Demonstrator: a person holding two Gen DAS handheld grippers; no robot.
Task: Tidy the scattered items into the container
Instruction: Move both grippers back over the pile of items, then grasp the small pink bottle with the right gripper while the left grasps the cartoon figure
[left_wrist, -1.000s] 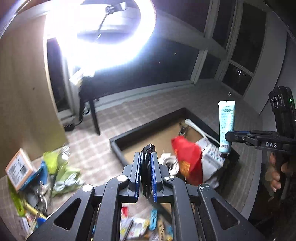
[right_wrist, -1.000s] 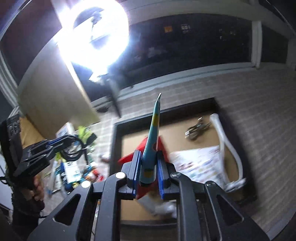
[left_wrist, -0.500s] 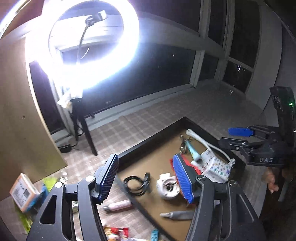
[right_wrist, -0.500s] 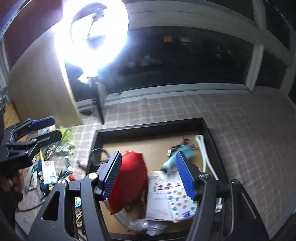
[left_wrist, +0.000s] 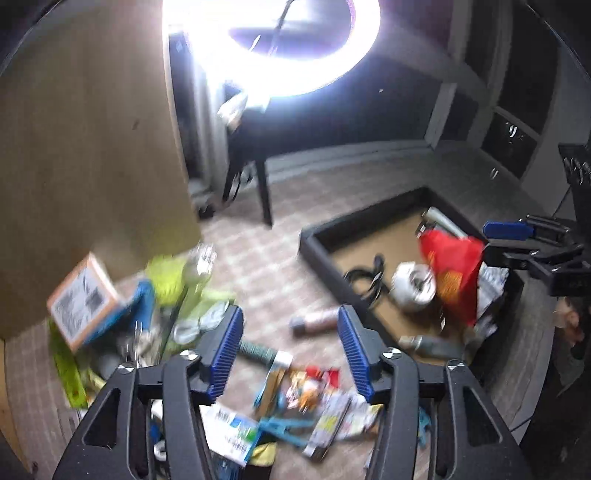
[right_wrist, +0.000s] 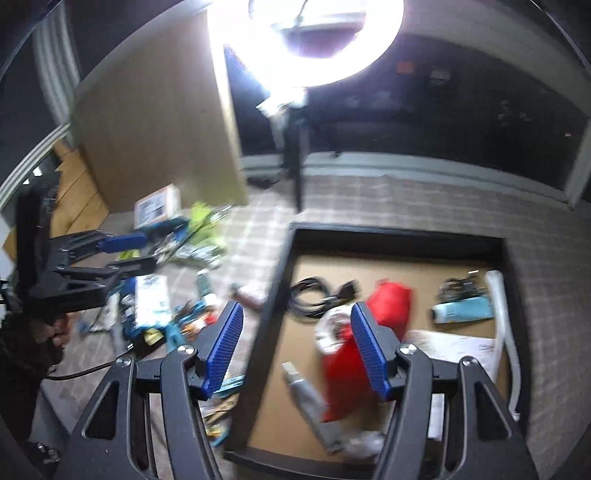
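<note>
The container is a shallow black-rimmed tray (right_wrist: 284, 280) with a brown floor, also in the left wrist view (left_wrist: 317, 254). In it lie a black cable coil (right_wrist: 314, 295), a white round item (right_wrist: 332, 325), a red bag (right_wrist: 369, 339), a teal tube (right_wrist: 465, 310) and a grey tube (right_wrist: 306, 391). My left gripper (left_wrist: 288, 350) is open and empty above the scattered pile left of the tray. My right gripper (right_wrist: 295, 350) is open and empty over the tray's left rim. A pink tube (left_wrist: 314, 319) lies just outside the tray.
The pile (left_wrist: 295, 406) holds packets, a blue-and-white pack (right_wrist: 151, 302), green bags (left_wrist: 177, 280) and an orange-edged box (left_wrist: 81, 295). A bright ring light on a stand (left_wrist: 266, 184) is behind. A wooden panel (left_wrist: 92, 147) stands at left. Checked floor surrounds everything.
Both grippers opened: the cable and the teal tube dropped into the tray. Both have since swung left, the left one down toward the pile.
</note>
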